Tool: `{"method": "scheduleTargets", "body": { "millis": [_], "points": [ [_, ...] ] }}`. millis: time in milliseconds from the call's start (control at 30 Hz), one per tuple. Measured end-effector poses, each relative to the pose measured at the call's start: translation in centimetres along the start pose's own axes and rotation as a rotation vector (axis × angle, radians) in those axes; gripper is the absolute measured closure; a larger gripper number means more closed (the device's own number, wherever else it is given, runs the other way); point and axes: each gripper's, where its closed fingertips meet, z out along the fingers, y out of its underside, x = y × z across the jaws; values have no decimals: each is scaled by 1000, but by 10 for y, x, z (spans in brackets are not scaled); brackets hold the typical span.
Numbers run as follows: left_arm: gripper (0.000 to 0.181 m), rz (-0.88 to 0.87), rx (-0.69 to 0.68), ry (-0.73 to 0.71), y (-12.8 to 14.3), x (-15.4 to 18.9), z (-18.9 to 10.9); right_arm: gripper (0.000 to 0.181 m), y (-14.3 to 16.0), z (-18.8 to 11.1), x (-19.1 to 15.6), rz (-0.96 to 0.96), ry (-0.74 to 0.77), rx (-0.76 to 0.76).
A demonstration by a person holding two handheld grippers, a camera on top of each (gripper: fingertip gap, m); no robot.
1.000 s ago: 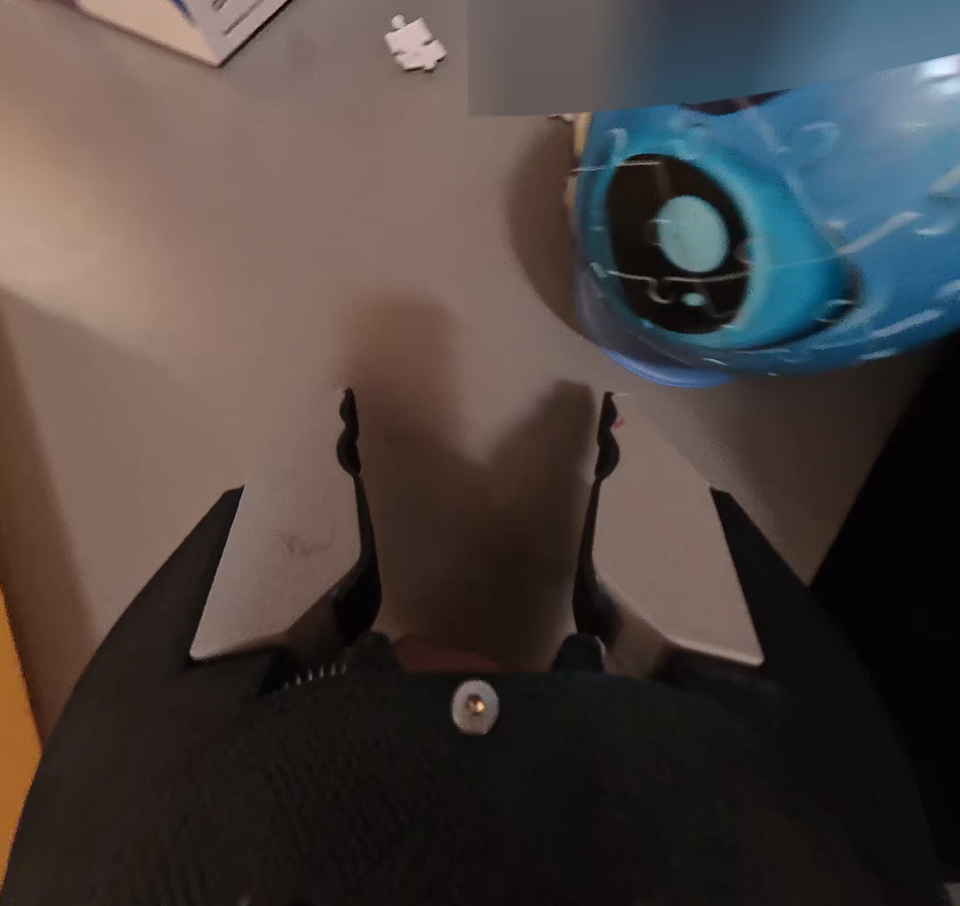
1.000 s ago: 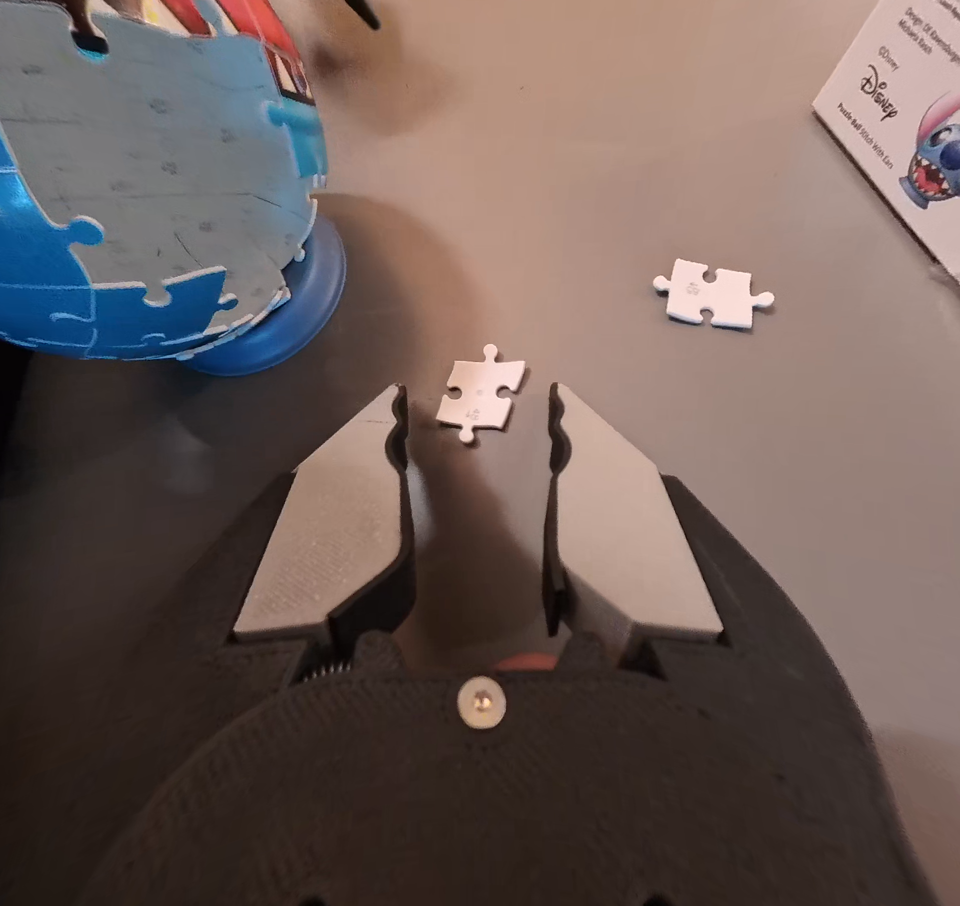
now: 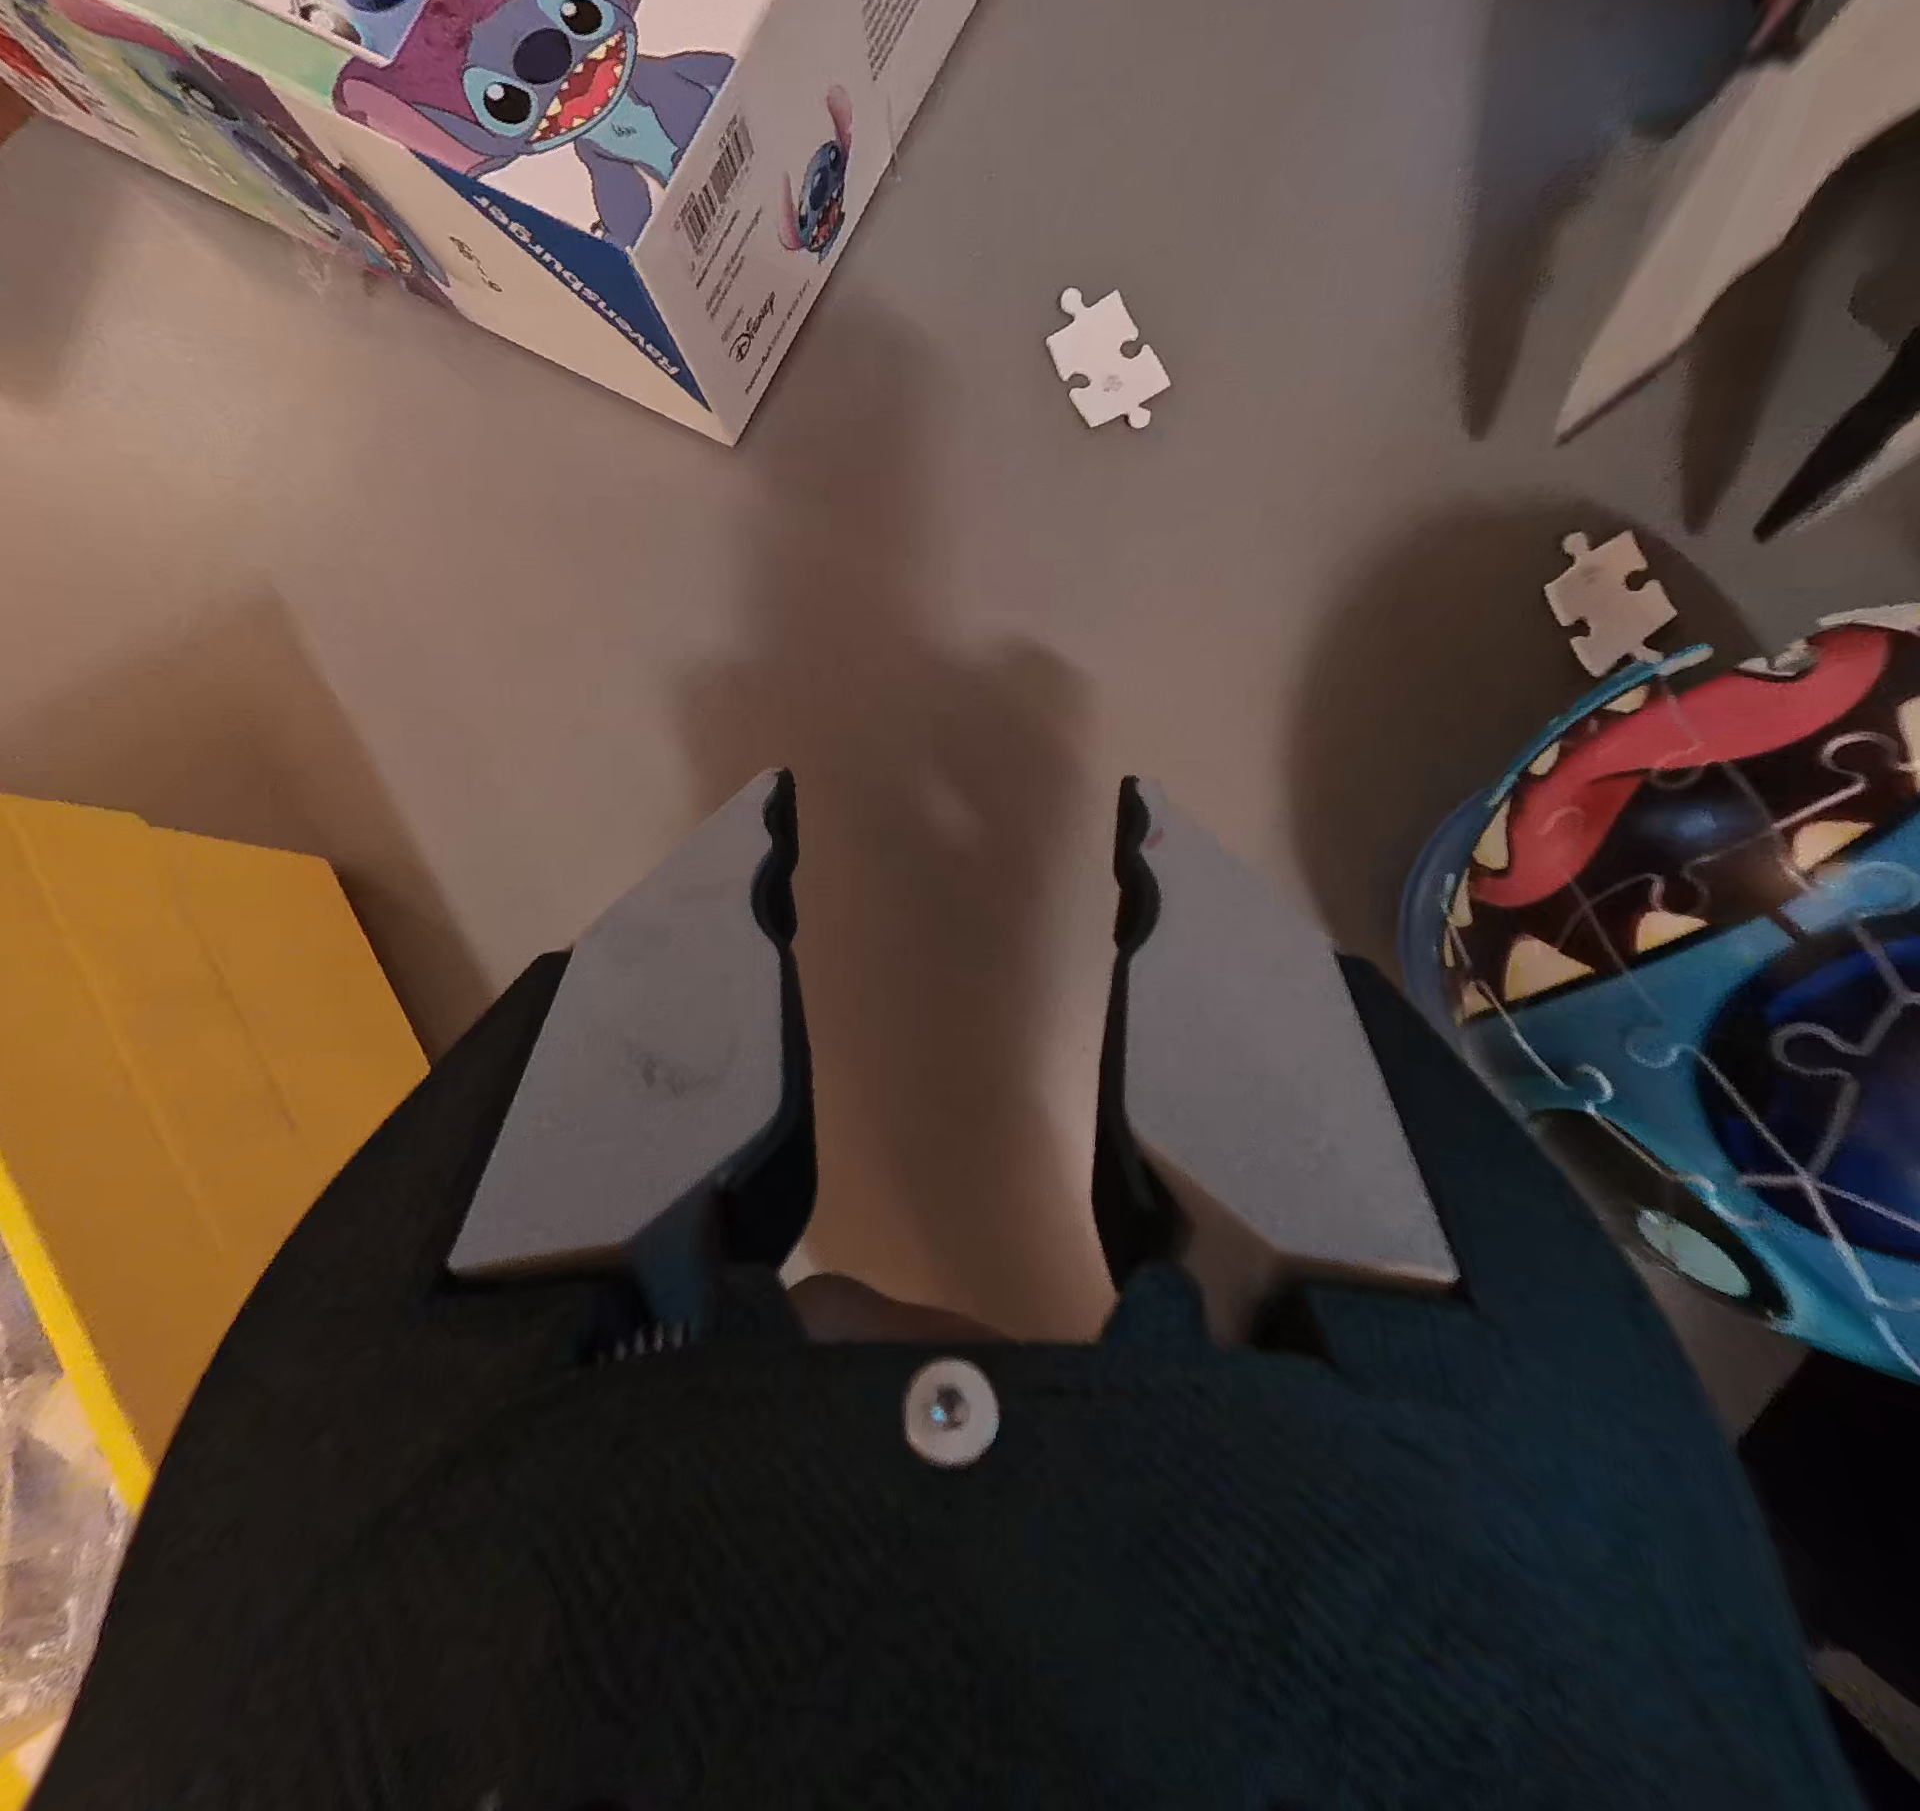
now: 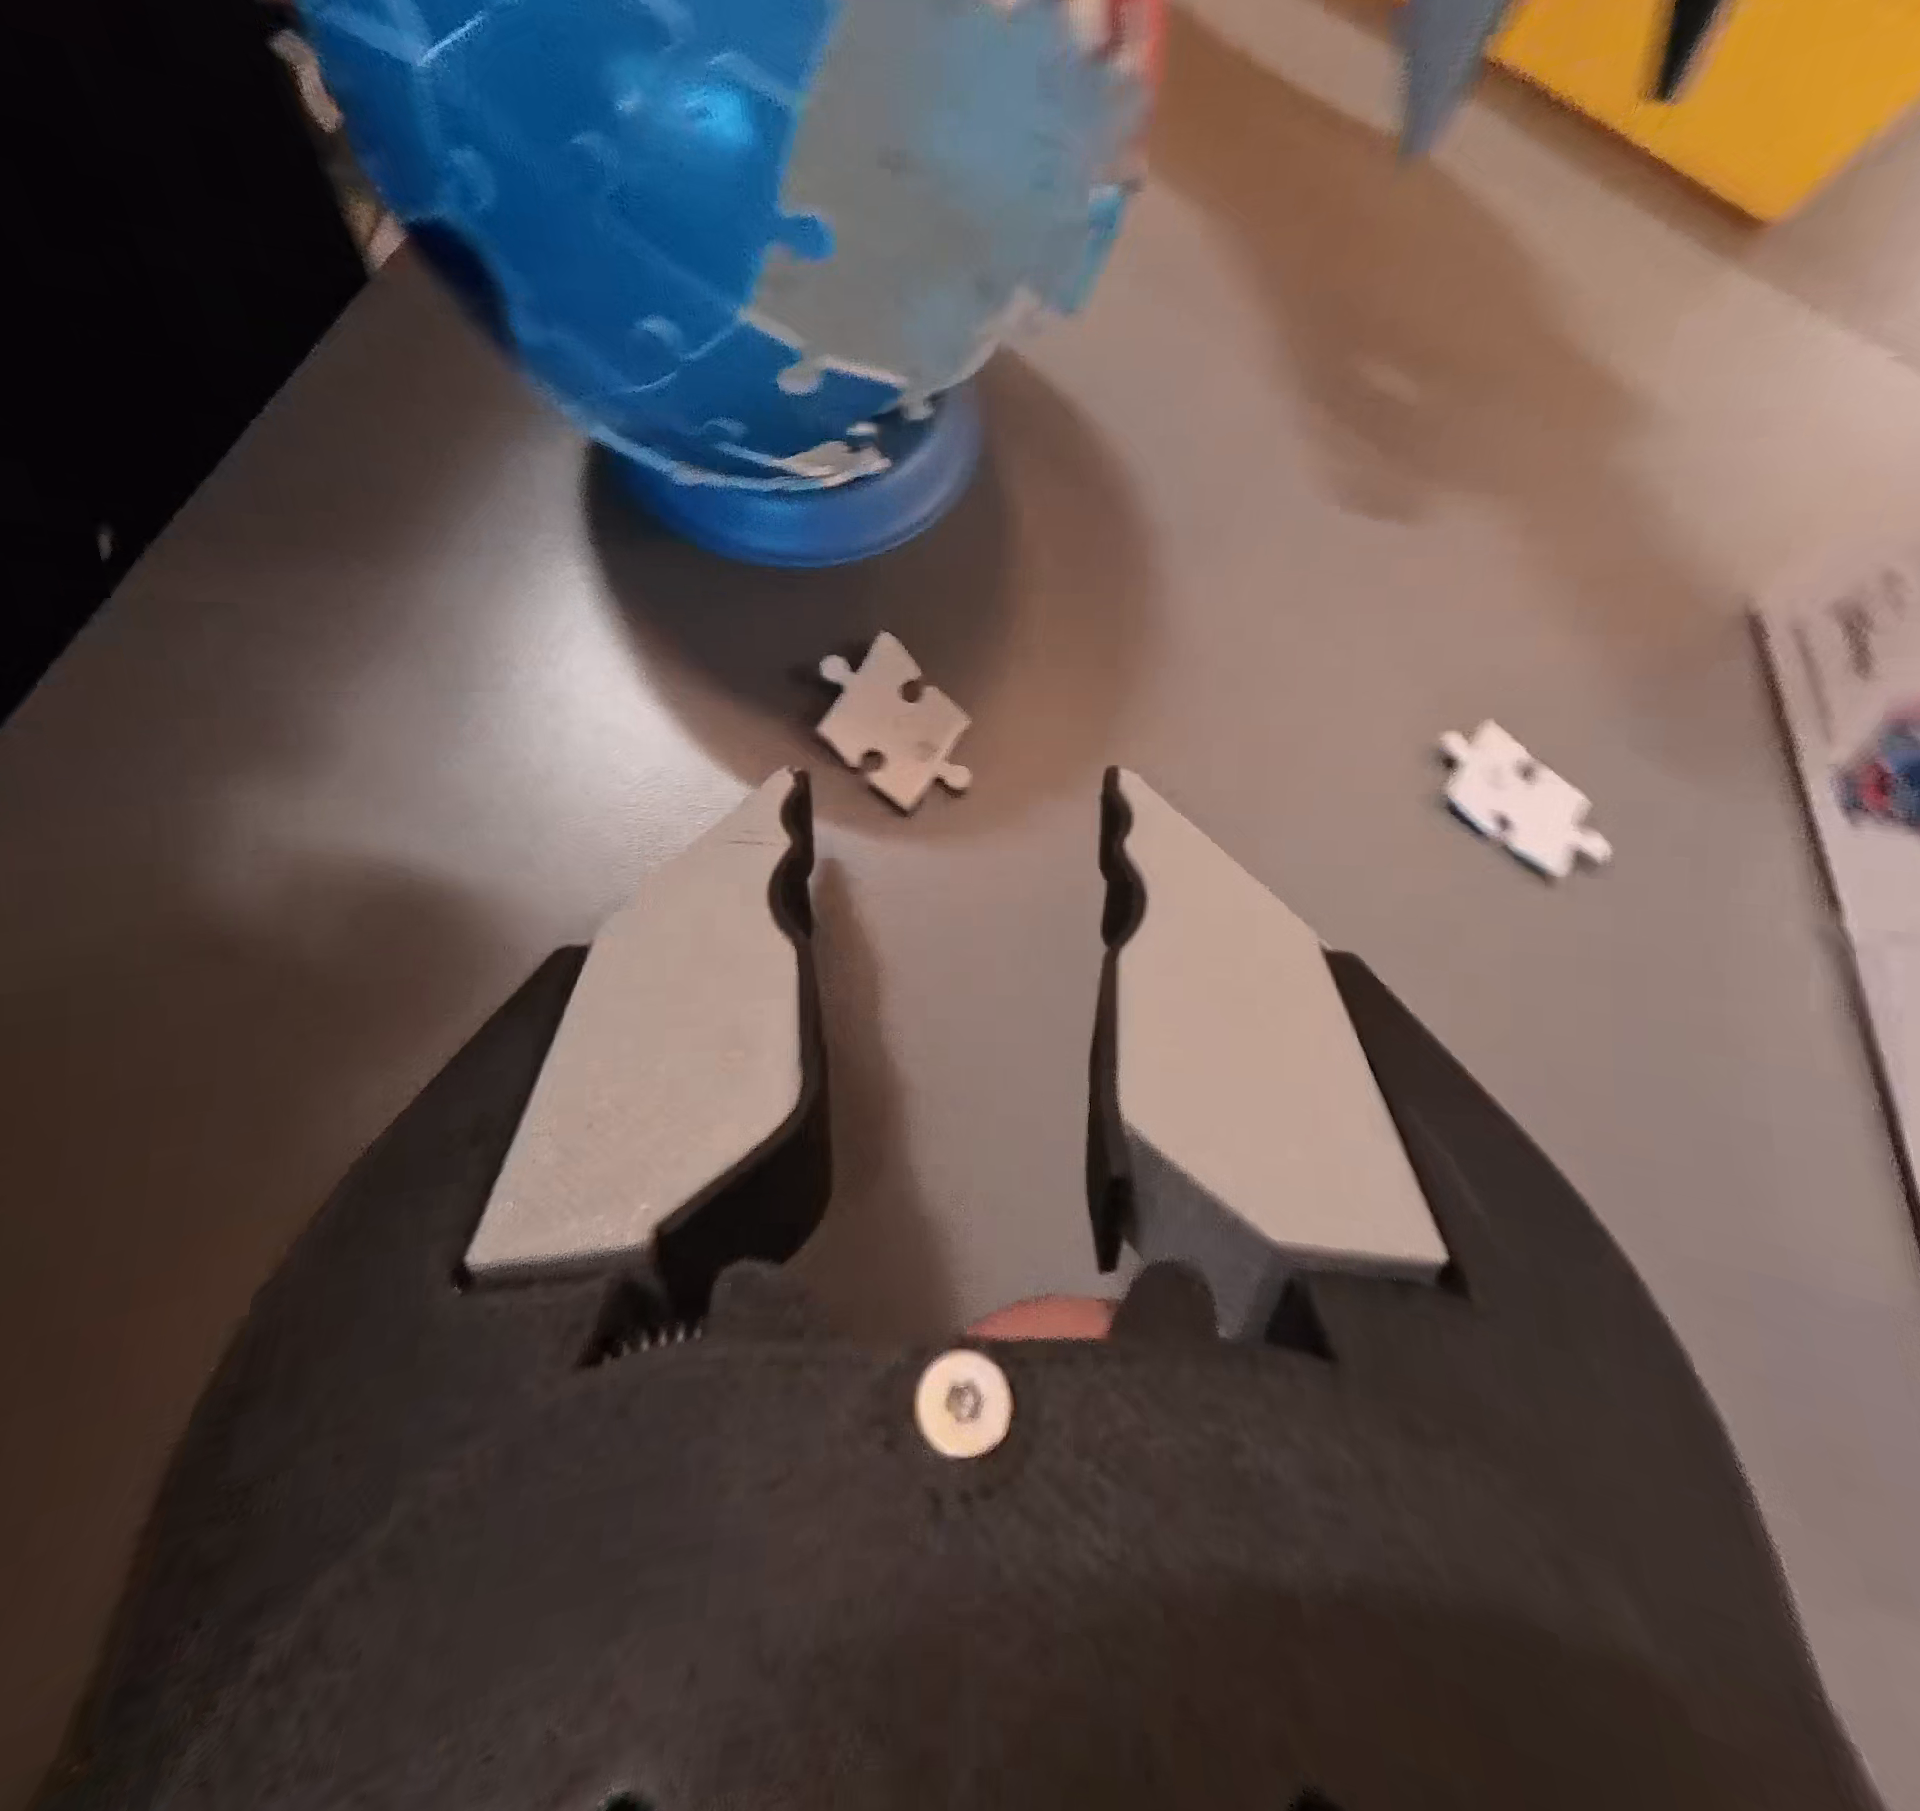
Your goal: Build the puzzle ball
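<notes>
1. Hovering above the grey worktop, the left claw is spread apart with nothing between its fingers.
2. At its right stands the puzzle ball, partly built, on a blue base.
3. Gaping and empty too, the right claw points at a loose white piece lying face down just beyond its tips, near the base.
4. A second loose piece lies farther right, near the printed box.
5. A yellow bin sits at the left.

blue puzzle ball, seemingly white pieces
</notes>
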Motion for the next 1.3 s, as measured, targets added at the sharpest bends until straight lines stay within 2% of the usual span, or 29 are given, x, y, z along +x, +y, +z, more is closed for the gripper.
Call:
{"method": "scheduleTargets", "body": {
  "millis": [133,233,367,533,700,867,1033,1133,1233,1300],
  "points": [
    [121,-10,2,-6,7,2,-1,132,3,19,-6,-139,-98,-65],
    [121,-13,-6,2,13,5,-2,142,1,22,-8,-183,-170,-51],
    [121,-24,-14,4,17,5,-4,156,-3,27,-16,-190,-242,-10],
    [121,-28,-1,9,17,7,-5,158,1,27,-5,-85,-206,-20],
    [121,-22,8,25,12,11,-6,166,1,27,5,-88,-113,-22],
    [123,-64,51,125,-10,19,-1,166,5,25,29,-59,-11,-32],
    [123,-46,13,309,-28,52,24,166,-3,14,63,-53,187,10],
    [126,-146,31,479,-48,69,34,166,-15,1,77,-82,311,57],
    [142,-234,69,567,-64,69,42,166,-24,-9,83,-141,421,80],
    [145,-286,84,626,-70,71,43,166,-24,-12,89,-168,484,64]
  ]
}}
